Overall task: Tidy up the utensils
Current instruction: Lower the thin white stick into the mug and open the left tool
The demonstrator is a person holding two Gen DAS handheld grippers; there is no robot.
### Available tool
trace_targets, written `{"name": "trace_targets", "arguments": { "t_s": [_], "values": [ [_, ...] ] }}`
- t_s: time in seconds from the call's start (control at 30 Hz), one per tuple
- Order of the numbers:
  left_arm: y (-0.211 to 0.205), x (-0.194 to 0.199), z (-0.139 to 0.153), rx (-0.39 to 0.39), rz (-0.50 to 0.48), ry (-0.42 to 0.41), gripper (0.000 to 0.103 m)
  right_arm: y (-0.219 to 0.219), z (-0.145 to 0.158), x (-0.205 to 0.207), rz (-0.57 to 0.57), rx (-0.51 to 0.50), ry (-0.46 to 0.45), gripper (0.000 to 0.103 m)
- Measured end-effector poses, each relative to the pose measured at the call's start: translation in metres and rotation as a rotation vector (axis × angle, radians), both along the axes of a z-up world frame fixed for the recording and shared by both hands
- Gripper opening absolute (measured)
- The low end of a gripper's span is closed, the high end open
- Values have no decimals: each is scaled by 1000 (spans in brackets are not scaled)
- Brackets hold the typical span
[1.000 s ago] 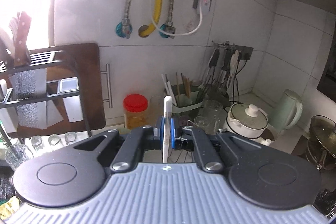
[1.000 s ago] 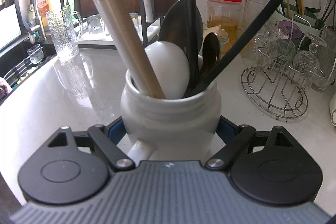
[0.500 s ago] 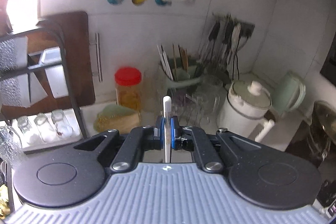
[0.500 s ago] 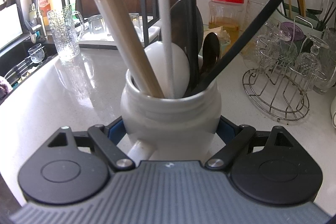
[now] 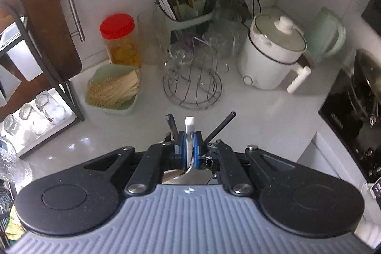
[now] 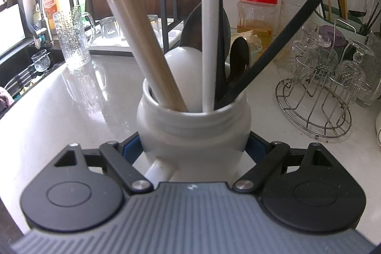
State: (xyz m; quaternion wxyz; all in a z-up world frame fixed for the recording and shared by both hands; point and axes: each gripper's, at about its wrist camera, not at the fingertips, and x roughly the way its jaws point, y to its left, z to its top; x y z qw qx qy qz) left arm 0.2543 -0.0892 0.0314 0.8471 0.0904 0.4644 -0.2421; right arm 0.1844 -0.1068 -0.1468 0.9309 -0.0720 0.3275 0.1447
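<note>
Utensil with a white handle [image 5: 189, 125] sits pinched between the blue pads of our left tool [image 5: 188, 146], its metal neck curving back under the jaws, while in the right view the same white handle [image 6: 209, 39] stands upright with its lower end inside the mouth of the white crock [image 6: 194, 132]. We judge the step in hand to be lowering this utensil into the crock, among the wooden handle [image 6: 133, 23], the white spoon bowl [image 6: 185, 77] and the black handles [image 6: 293, 23] there. Our right tool [image 6: 194, 149] clamps the crock's belly from both sides, steadying it on the white table [image 6: 71, 116]. Next we would need to let the utensil settle to the bottom, spread the left jaws and lift straight up, clear of the neighbouring handles and the wire glass rack [image 6: 314, 106] nearby
</note>
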Motion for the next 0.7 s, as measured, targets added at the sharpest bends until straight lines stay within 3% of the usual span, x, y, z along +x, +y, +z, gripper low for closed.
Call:
{"name": "trace_targets", "arguments": {
  "t_s": [0.17,0.53,0.57,0.63,0.7],
  "values": [
    [-2,10,-11,11,-11,78,7,1,0,0,-4,0,0,91],
    [8,6,-17,-44,40,51,9,1,1,1,-9,-1,9,91],
    [11,4,-17,-52,48,43,11,1,1,1,-10,0,10,91],
    [15,0,-15,-60,60,23,29,2,1,1,-16,-2,11,91],
    [19,-5,-13,-77,70,-6,41,2,1,2,-23,-3,13,90]
  ]
}}
